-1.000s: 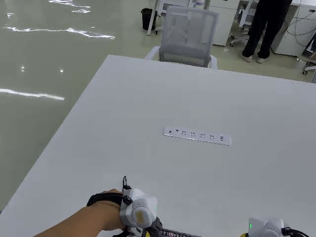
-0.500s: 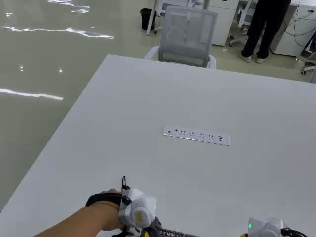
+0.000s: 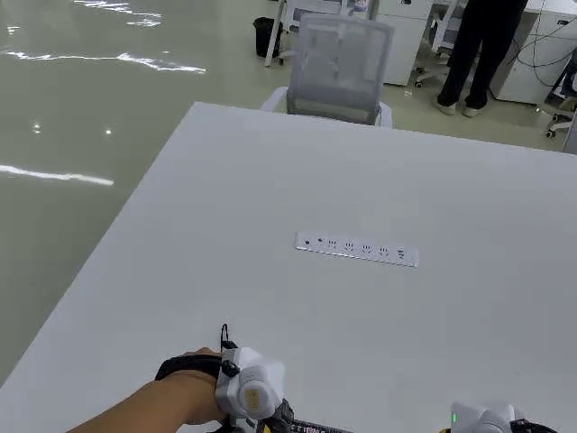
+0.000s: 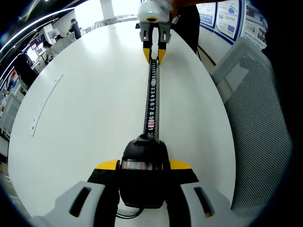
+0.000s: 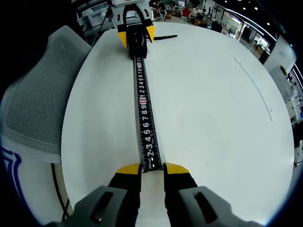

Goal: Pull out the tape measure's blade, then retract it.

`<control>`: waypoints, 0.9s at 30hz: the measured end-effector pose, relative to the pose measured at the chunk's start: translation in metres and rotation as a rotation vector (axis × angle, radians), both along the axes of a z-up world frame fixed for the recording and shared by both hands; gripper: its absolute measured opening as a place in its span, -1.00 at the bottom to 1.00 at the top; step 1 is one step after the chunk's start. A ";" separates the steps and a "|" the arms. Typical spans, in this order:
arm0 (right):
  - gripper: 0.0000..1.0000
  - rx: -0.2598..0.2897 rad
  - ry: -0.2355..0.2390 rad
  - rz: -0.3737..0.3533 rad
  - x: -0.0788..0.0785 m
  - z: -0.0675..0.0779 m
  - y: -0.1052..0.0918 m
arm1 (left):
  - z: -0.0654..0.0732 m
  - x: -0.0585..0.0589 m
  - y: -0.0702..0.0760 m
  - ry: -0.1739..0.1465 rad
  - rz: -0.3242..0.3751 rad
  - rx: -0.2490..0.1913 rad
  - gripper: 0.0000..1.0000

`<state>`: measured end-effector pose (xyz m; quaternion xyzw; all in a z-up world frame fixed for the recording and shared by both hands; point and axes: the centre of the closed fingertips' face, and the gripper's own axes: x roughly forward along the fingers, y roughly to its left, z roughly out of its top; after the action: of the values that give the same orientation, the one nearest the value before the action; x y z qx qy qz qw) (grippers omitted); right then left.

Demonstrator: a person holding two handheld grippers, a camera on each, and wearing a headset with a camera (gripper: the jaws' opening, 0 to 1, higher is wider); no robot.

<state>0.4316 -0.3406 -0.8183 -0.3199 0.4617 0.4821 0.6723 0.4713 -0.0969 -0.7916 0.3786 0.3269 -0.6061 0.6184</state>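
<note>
The black tape measure case sits between the yellow-tipped jaws of my left gripper, which is shut on it. Its black blade with white numbers runs straight across the white table to my right gripper at the far end. In the right gripper view, my right gripper is shut on the blade's end, and the blade stretches away to the case in the left gripper. In the head view the left gripper and a short piece of blade lie at the bottom edge.
A white power strip lies mid-table. A grey mesh chair stands at the table's far edge, and a person stands beyond it. Another mesh chair is close beside the table's near edge.
The head camera has tipped down a little; the grippers and the stretched blade hold their places.
</note>
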 end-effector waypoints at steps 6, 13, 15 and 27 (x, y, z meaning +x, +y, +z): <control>-0.40 0.014 -0.043 0.042 0.013 0.005 0.009 | 0.000 -0.001 0.000 0.003 -0.002 0.003 -0.34; -0.26 0.029 -0.040 -0.007 0.014 0.011 0.008 | 0.000 -0.001 0.000 0.004 -0.002 0.002 -0.34; -0.20 0.028 -0.039 -0.019 0.014 0.011 0.005 | 0.000 -0.001 -0.001 0.004 -0.002 0.001 -0.34; 0.50 0.064 -0.014 -0.182 0.008 0.011 -0.007 | 0.000 0.000 -0.001 -0.007 -0.015 0.011 -0.33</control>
<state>0.4401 -0.3475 -0.8077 -0.2585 0.4685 0.4313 0.7264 0.4714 -0.0978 -0.7920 0.3865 0.3254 -0.6077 0.6128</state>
